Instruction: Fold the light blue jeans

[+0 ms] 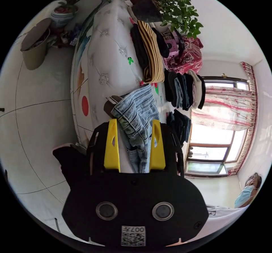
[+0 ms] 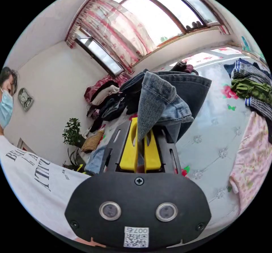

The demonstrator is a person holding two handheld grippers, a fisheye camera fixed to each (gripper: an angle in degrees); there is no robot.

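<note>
Faded light blue denim jeans (image 1: 138, 122): lower folds run behind the left gripper's black body. In the right gripper view, the pinched denim edge (image 2: 158, 105) drapes over the yellow jaw tips, hiding them. Pink floral cloth (image 2: 250, 162) right of that gripper, cut by the picture's rim.

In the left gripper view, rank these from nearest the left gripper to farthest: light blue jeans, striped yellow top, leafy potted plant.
1. light blue jeans, between the left gripper's open jaws.
2. striped yellow top, farther along the bed.
3. leafy potted plant, at the far end.
</note>
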